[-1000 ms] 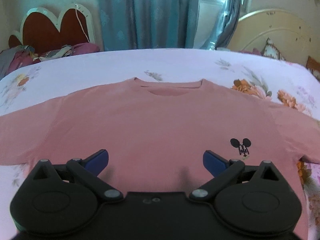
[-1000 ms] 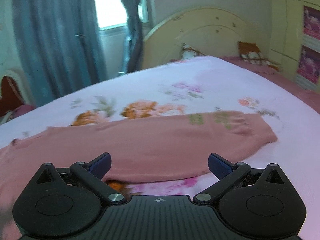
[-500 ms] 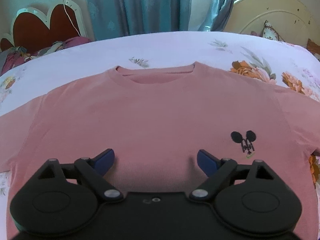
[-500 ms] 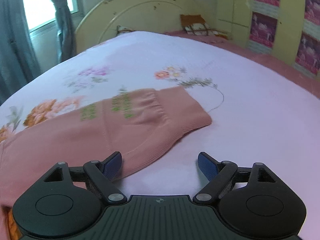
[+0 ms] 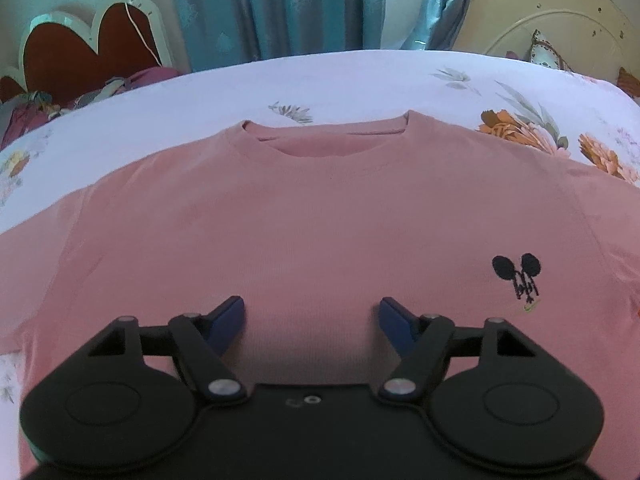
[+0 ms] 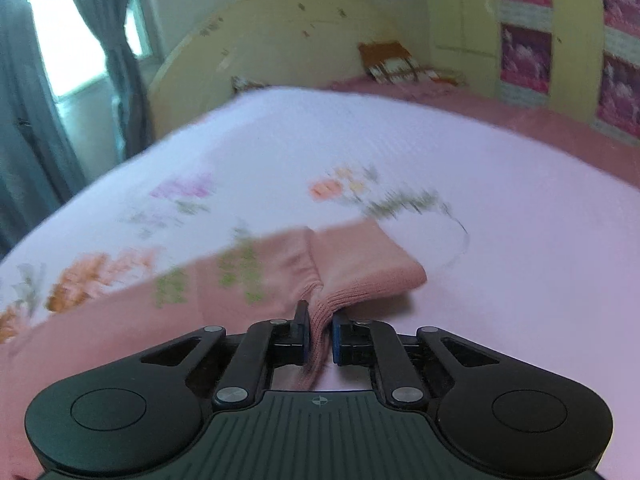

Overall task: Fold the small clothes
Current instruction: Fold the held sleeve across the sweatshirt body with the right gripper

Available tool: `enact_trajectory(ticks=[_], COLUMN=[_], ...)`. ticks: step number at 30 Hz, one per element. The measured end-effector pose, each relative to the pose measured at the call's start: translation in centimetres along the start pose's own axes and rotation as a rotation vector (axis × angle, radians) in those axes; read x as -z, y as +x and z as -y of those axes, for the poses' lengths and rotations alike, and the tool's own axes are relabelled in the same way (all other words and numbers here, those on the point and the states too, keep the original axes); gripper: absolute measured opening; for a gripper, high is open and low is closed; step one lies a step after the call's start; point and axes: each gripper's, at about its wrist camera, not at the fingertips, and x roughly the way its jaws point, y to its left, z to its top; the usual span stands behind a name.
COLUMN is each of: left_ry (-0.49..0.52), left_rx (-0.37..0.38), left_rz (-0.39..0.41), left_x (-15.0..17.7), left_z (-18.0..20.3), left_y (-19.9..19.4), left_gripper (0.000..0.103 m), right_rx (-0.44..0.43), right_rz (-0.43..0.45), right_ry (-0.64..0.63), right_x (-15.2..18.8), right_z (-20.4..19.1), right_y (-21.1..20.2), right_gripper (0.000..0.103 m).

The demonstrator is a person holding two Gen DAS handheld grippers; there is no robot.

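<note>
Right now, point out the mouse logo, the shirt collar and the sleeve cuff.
mouse logo (image 5: 517, 275), left wrist view, its black middle.
shirt collar (image 5: 326, 133), left wrist view, back neckline edge.
sleeve cuff (image 6: 360, 264), right wrist view, ribbed end.

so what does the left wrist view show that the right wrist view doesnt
Only the left wrist view: the sweater's neckline, its black mouse logo, the heart-shaped red headboard, and the left gripper open above the chest.

Only the right wrist view: the sleeve cuff, with the right gripper shut on it, and the pink posters on the wall.

Both: the pink sweater lying on the floral bedsheet, and the cream headboard.
</note>
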Motion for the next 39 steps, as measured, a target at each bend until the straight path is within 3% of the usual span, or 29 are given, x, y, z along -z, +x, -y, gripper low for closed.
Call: enact_trajectory(ticks=[6,11,17,21,23,24,25,26,28,34,37,39], left_ry=[-0.019,-0.045,-0.085,-0.108,-0.117,-0.13,-0.144,-0.158,-0.161,-0.05,0.03,0.021], left_rx=[-0.014,-0.018,-0.035,-0.033,-0.011,0.017,0.048,0.079,0.132,0.277,0.271,0.261], left_rz=[0.047,0.081,0.095,0.089,0.088,0.091,0.093,0.091,0.086,0.064,0.048,0.023], left_x=[-0.2,0.1,0.6,0.8,0.9,1.0,1.1,1.0,0.9,0.6,0.9,0.7], left_z=[-2.0,-4.9,-8.9,-10.9,-11.3,-11.4,-11.5,-11.4,-10.7,-4.9,-1.9,-0.9], left_y=[-1.2,-2.3,-2.9,-2.8,-2.8,-2.9,-2.9,-2.7,-2.6,-1.6,0.2,1.6], left_gripper=[0.07,0.07,0.073,0.073,0.073,0.073,0.074,0.078,0.079,0.084,0.084,0.083], right_rx=[-0.184,-0.395,-0.632,-0.701,-0.69,-0.691,-0.7,-0.712,-0.718,-0.583,-0.497,-0.446], right_rz=[0.096,0.106,-0.034,-0.176,-0.213,-0.225,-0.237,-0.244,-0.21,-0.148,-0.162,-0.168], right_ry=[-0.101,-0.206,-0.366,-0.438,-0.479,-0.492,-0.49,-0.477,-0.453,-0.43,-0.4,-0.376], right_x=[-0.9,1.2,8.4,13.8,15.7,16.2,16.4,16.3,15.3,12.9,12.4,12.2], right_z=[-8.1,-17.3,-28.0,-32.5,-34.1,-34.4,-34.3,-34.2,-33.4,-27.8,-23.9,-21.8], right_y=[-6.2,-13.2,-19.5,-20.0,-20.1,-20.2,-20.4,-20.4,-20.9,-21.0,-20.4,-20.2], right_gripper=[0.009,0.009,0.009,0.01,0.011,0.016,0.032,0.057,0.074,0.074,0.074,0.074])
